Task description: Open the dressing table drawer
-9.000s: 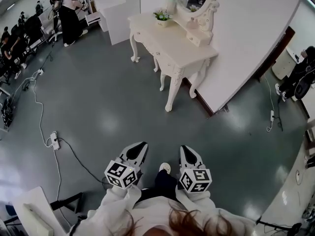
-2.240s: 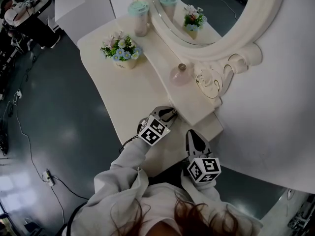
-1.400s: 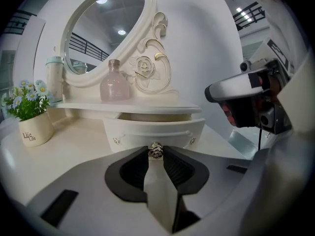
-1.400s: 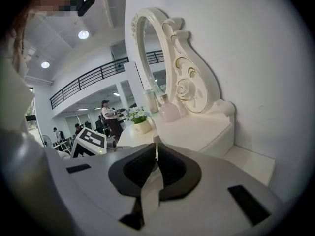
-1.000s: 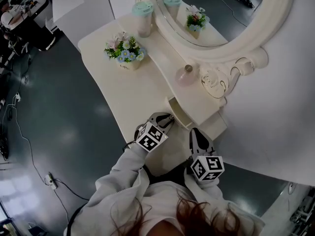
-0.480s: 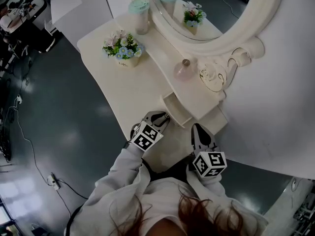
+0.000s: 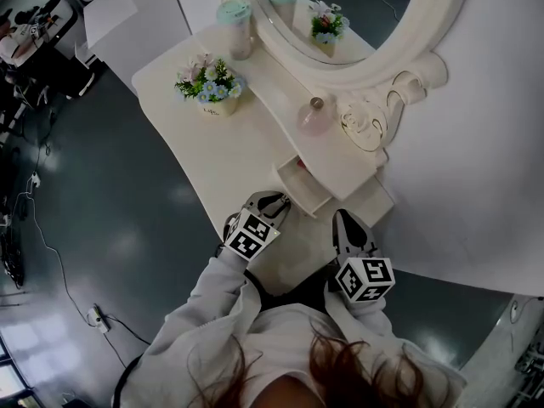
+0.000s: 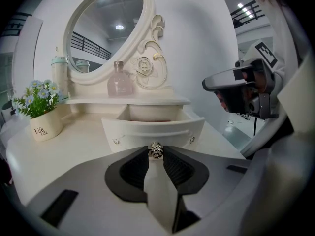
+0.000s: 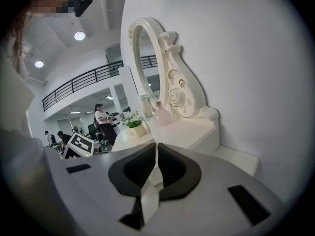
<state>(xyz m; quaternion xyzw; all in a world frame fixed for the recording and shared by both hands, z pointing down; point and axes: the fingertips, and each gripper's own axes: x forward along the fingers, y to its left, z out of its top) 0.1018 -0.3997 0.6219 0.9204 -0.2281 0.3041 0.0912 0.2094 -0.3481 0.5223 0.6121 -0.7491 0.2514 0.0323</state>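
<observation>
One drawer point(image 7: 299, 184), one flowerpot point(image 7: 210, 105), one pink bottle point(image 7: 313, 118), one tumbler point(image 7: 235, 29) (teal-lidded), two grippers point(image 7: 275, 200) point(image 7: 344, 218)

The worktop point(image 7: 212, 155) and its drawer point(image 8: 152, 129) were cream white, and the floor point(image 7: 102, 211) was dark grey. The bottle point(image 7: 313, 117) was pale pink, the flowers point(image 7: 206, 79) blue and pink.

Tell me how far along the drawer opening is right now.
Done: the small drawer under the shelf is pulled partly out, its inside showing. In hand: the left gripper is shut on the knob of that drawer; the right gripper is shut, empty, off to the side. Left: probably a further pull if it should open fully, then letting go.
</observation>
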